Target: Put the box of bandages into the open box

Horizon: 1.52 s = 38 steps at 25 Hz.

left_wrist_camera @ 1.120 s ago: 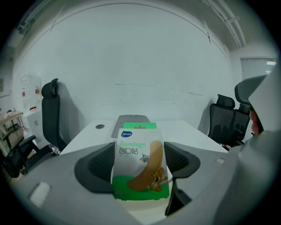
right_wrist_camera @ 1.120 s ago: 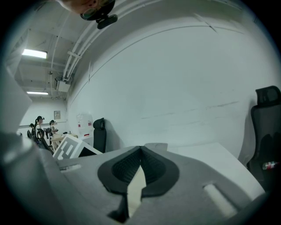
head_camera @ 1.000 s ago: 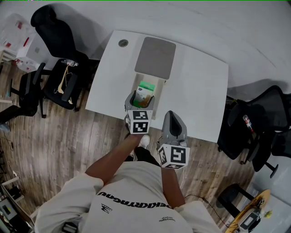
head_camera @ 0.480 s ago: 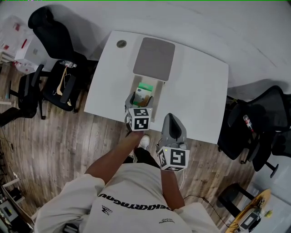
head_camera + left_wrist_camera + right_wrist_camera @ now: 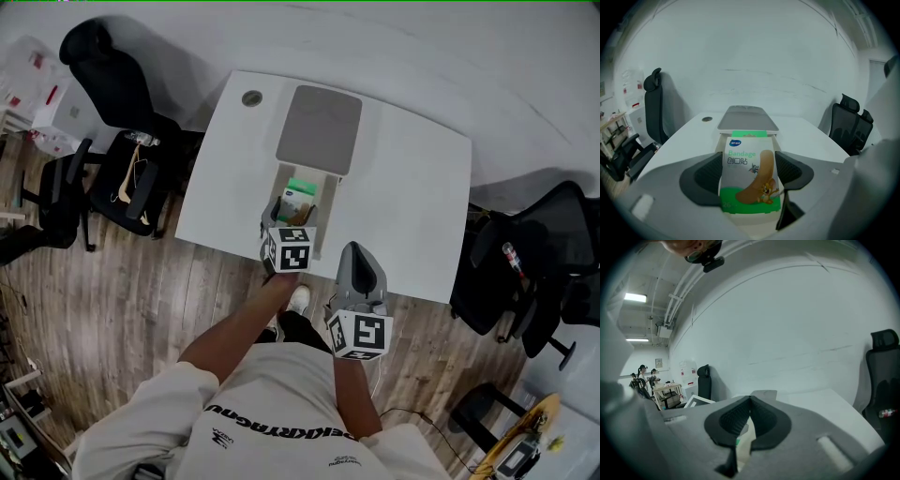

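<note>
A white and green box of bandages (image 5: pixel 300 194) stands upright between the jaws of my left gripper (image 5: pixel 292 215), which is shut on it. It hangs over the near end of the open box (image 5: pixel 328 212), whose grey lid (image 5: pixel 320 128) lies folded back on the white table (image 5: pixel 412 197). In the left gripper view both dark pads (image 5: pixel 707 177) press the sides of the bandage box (image 5: pixel 748 187), with the open box (image 5: pixel 774 137) and the grey lid (image 5: pixel 747 117) just beyond. My right gripper (image 5: pixel 362 266) hovers at the table's near edge, shut and holding nothing (image 5: pixel 750 400).
Black office chairs stand left (image 5: pixel 122 122) and right (image 5: pixel 544 253) of the table. A round cable hole (image 5: pixel 251 97) sits at the table's far left corner. The person's shoe (image 5: pixel 298 298) is on the wooden floor below the near edge.
Almost nothing: the left gripper keeps the bandage box over the open box, the right gripper stays put, and the head view has shifted slightly.
</note>
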### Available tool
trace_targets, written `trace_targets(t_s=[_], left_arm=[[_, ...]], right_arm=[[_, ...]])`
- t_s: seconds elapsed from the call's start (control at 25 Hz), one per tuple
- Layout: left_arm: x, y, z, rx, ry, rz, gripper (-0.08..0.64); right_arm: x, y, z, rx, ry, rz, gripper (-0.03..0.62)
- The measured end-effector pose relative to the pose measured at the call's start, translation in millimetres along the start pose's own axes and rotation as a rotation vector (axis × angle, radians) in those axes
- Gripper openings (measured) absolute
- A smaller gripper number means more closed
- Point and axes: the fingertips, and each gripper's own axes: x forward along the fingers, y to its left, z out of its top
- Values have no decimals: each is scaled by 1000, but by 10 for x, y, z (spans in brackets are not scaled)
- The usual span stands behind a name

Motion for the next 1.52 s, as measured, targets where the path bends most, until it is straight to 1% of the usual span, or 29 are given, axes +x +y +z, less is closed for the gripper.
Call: trace_targets(t_s=[0.52, 0.88, 1.2, 1.52], left_arm=[[137, 37, -114, -2, 39, 11, 364], [261, 53, -170, -18, 73, 17, 364], [357, -16, -210, -5, 111, 7, 364], [450, -19, -317, -28, 156, 12, 364]], right_arm=[[-5, 7, -31, 0, 2, 0, -2], [-2, -13, -51, 0, 7, -4, -2], [-12, -61, -37, 3, 7, -6, -2], [-23, -115, -47, 6, 7, -10, -2]])
